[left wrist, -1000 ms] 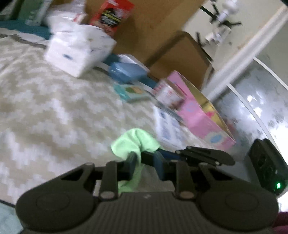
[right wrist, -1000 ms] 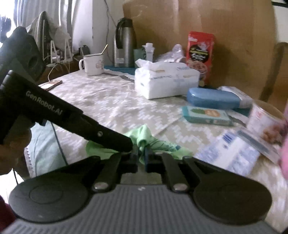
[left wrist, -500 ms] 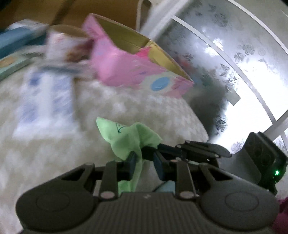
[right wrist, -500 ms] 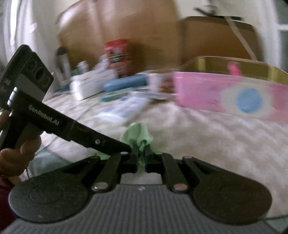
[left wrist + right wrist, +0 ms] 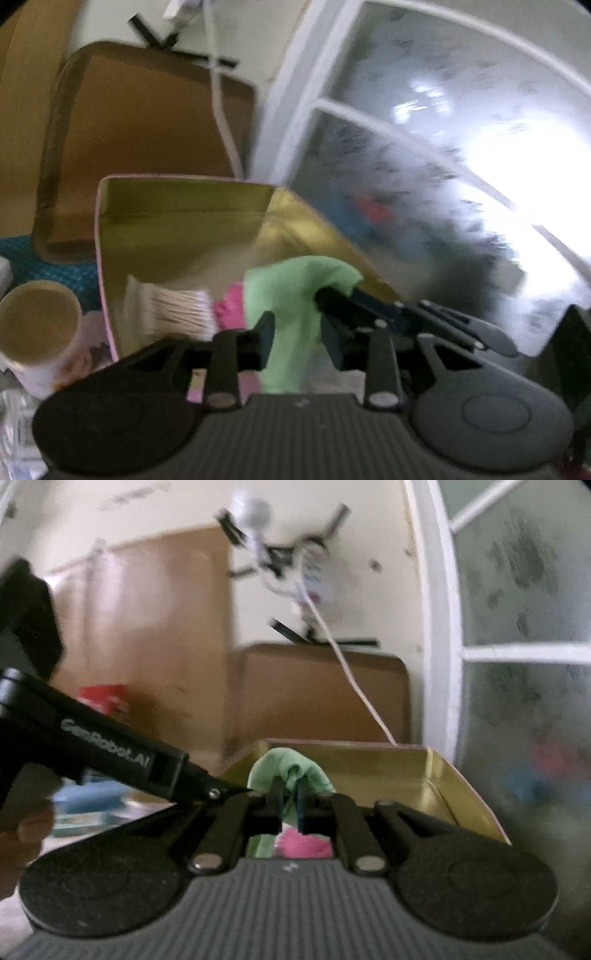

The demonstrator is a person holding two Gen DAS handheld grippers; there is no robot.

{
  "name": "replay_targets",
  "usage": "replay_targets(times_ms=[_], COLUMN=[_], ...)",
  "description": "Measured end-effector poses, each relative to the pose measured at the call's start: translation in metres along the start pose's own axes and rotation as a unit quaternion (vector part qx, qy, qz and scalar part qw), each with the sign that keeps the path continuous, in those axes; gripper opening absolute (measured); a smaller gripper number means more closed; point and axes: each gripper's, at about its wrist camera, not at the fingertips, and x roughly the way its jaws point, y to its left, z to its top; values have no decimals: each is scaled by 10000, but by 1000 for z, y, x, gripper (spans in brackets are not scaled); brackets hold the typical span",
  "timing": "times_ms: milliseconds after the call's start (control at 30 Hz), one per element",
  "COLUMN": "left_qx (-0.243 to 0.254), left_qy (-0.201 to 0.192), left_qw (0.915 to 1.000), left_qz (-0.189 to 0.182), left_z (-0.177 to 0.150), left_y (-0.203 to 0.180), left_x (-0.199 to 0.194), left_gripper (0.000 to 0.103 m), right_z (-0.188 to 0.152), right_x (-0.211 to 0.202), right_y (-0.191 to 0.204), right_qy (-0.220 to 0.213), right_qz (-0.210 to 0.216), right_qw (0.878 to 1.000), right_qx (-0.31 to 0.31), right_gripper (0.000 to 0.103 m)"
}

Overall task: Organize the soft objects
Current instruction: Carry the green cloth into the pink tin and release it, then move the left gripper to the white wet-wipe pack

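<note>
A light green cloth (image 5: 291, 295) hangs over the open box with the gold inside (image 5: 184, 229). My right gripper (image 5: 290, 801) is shut on the green cloth (image 5: 288, 768), which bunches above its tips just over the box's (image 5: 388, 771) near wall. My left gripper (image 5: 297, 339) has the cloth hanging between its jaws, which are opening; a gap shows beside the right pad. From the right, the right gripper's fingers (image 5: 336, 299) reach into the left wrist view and pinch the cloth's top. The left gripper (image 5: 240, 792) comes in from the left in the right wrist view.
Inside the box lie a pink soft thing (image 5: 229, 306) and a white ribbed item (image 5: 173, 310). A paper cup (image 5: 37, 325) stands left of the box. Cardboard boxes (image 5: 317, 694) and a white cable stand behind it. A frosted window (image 5: 443, 166) is at the right. A hand (image 5: 22, 834) holds the left gripper.
Both grippers carried the green cloth off the patterned tablecloth, to the right and up over the gold-lined box. The left jaws have widened around the cloth; the right stays clamped.
</note>
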Motion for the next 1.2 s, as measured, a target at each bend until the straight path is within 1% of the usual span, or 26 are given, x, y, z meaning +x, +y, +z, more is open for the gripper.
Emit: replay_targets(times_ms=[67, 100, 133, 167, 233, 267, 367, 433, 500, 567, 600, 667, 700, 733, 800, 833, 867, 900, 933, 967, 1033, 1067, 1100, 1133, 1200], left_qx=[-146, -225, -298, -364, -383, -314, -157, -161, -224, -322, -416, -652, -802, -910, -1146, -1262, -1370, -1476, -1556, -1656, -1821, -1888, -1937, -1941, -1883], left_qy=[125, 138, 106, 63, -56, -147, -356, -454, -547, -588, -609, -591, -558, -518, -391, -327, -286, -278, -284, -289, -304, -297, -286, -316, -464], left_qw=[9993, 9987, 9985, 9984, 9985, 9985, 9978, 9974, 9968, 9955, 9945, 9925, 9909, 9897, 9865, 9847, 9829, 9813, 9803, 9791, 9771, 9759, 9748, 9726, 9677], left_qz=[329, 436, 448, 419, 399, 417, 530, 532, 546, 665, 740, 844, 921, 979, 1102, 1155, 1193, 1201, 1182, 1141, 1062, 1053, 1071, 1237, 1613], left_z=[3, 3, 3, 1, -4, -7, -15, -25, -38, -50, -58, -73, -83, -90, -107, -115, -122, -127, -131, -134, -138, -140, -142, -143, -147], left_y=[6, 10, 12, 16, 19, 19, 20, 23, 30, 40, 47, 63, 71, 80, 94, 100, 105, 111, 115, 119, 129, 133, 136, 137, 141], left_x=[16, 19, 18, 13, -2, -13, -42, -63, -87, -108, -119, -137, -145, -150, -157, -159, -162, -164, -166, -166, -168, -168, -169, -171, -184], left_gripper=[37, 41, 42, 43, 45, 46, 46, 46, 46, 46, 46, 46, 47, 46, 46, 46, 47, 47, 47, 47, 47, 50, 51, 52, 52], right_z=[-7, -9, -12, -15, -19, -20, -20, -18, -17, -19, -22, -30, -36, -41, -52, -58, -62, -66, -67, -68, -65, -62, -60, -58, -57], right_x=[26, 37, 49, 56, 52, 47, 32, 14, -2, -20, -28, -38, -40, -39, -31, -26, -23, -20, -17, -14, -7, -2, 3, 5, 3], right_y=[-5, -9, -16, -25, -45, -53, -61, -55, -44, -25, -13, 12, 26, 41, 70, 85, 101, 115, 129, 145, 167, 175, 182, 189, 205], right_qy=[311, 436, 571, 698, 680, 613, 422, 159, -83, -274, -319, -203, -18, 286, 968, 1288, 1518, 1695, 1812, 1891, 1818, 1823, 1851, 1889, 1893], right_qz=[-522, -857, -1216, -1470, -1699, -1740, -1947, -1899, -1664, -1277, -1001, -395, 23, 496, 1342, 1730, 1975, 2121, 2189, 2172, 2159, 2208, 2290, 2384, 2605], right_qw=[9981, 9952, 9906, 9865, 9830, 9824, 9788, 9794, 9830, 9886, 9920, 9976, 9991, 9978, 9859, 9763, 9685, 9623, 9580, 9551, 9524, 9505, 9481, 9452, 9382], right_qx=[-133, -205, -249, -211, 109, 291, 476, 675, 774, 751, 702, 540, 419, 326, 242, 155, 24, -158, -377, -692, -1149, -1207, -1202, -1184, -1269], right_gripper=[11, 12, 21, 37, 47, 48, 51, 51, 51, 51, 51, 51, 52, 54, 54, 55, 59, 64, 73, 78, 77, 71, 64, 59, 59])
